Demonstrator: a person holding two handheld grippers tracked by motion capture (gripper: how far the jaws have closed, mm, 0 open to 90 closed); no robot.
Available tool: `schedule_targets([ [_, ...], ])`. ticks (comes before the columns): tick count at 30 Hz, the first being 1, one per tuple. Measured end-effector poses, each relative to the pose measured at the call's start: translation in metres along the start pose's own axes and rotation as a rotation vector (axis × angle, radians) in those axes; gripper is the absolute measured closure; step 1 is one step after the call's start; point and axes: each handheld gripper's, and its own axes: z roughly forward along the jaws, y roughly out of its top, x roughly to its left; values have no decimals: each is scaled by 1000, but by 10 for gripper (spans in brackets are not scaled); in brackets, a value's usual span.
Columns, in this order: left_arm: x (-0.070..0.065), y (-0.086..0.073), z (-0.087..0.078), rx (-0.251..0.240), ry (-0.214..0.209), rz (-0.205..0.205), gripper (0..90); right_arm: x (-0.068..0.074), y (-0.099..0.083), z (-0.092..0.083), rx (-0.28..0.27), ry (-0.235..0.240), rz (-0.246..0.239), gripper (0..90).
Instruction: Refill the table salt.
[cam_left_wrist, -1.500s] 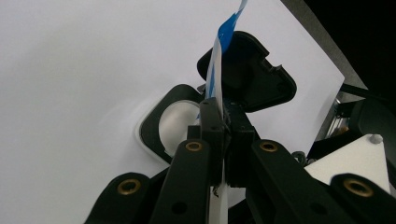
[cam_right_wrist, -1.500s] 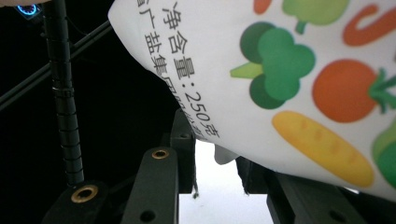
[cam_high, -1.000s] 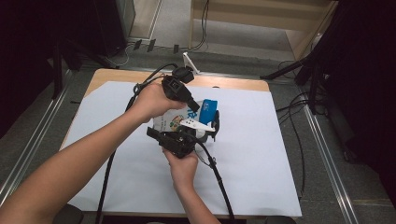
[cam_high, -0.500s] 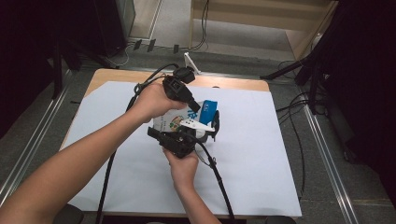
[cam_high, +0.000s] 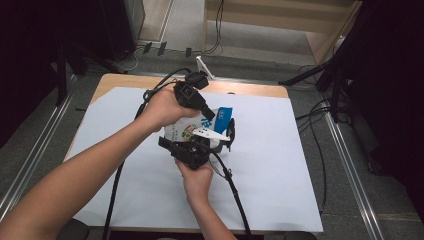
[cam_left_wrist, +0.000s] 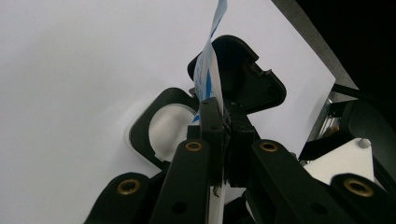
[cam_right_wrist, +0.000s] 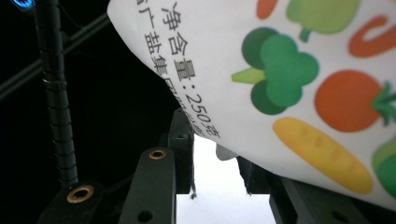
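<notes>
Over the middle of the table (cam_high: 125, 82), which is covered by a white sheet (cam_high: 280, 165), the person holds a printed food bag (cam_high: 186, 131) between 2 grippers. The bag is white with cartoon vegetables and a blue top edge, and it sits slightly toward the far edge of the sheet, about midway between the left and right edges.

The left gripper (cam_high: 206, 114) comes in from the left side, gripped in the left hand (cam_high: 161, 109), and points down toward the bag's blue top. In the left gripper view (cam_left_wrist: 223, 133) its 2 jaws are pressed together on the thin blue-and-white edge of the bag (cam_left_wrist: 209, 74), which sticks up past the fingertips. The white sheet lies beyond it, and parts of the other gripper's black body (cam_left_wrist: 243, 77) show just behind the pinched edge.

The right gripper (cam_high: 220, 142) sits nearer the person, held in the right hand (cam_high: 197, 182), beside the bag's lower end. In the right gripper view the bag (cam_right_wrist: 299, 79) hangs above and to the right of the jaws, showing broccoli, a tomato and a carrot beside printed Chinese text. The jaws stand partly apart with white sheet visible between them; the bag's bulging underside dips into the gap, though whether the pads press on it cannot be told.

Black cables (cam_high: 235, 200) trail from both grippers toward the near edge.
</notes>
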Motion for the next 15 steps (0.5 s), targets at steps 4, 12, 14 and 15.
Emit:
schedule_targets([
  [4, 2, -3, 0, -3, -5, -2, 899, -1, -2, 1, 21, -24, -27, 707],
  [12, 3, -9, -6, -28, -18, 19, 900, -3, -6, 0, 59, -80, -88, 707],
  [14, 4, -11, -6, -33, -19, 15, 900, -2, -7, 0, 58, -81, -91, 707],
  [15, 4, -11, -7, -34, -22, 15, 900, -2, -7, 1, 59, -78, -92, 704],
])
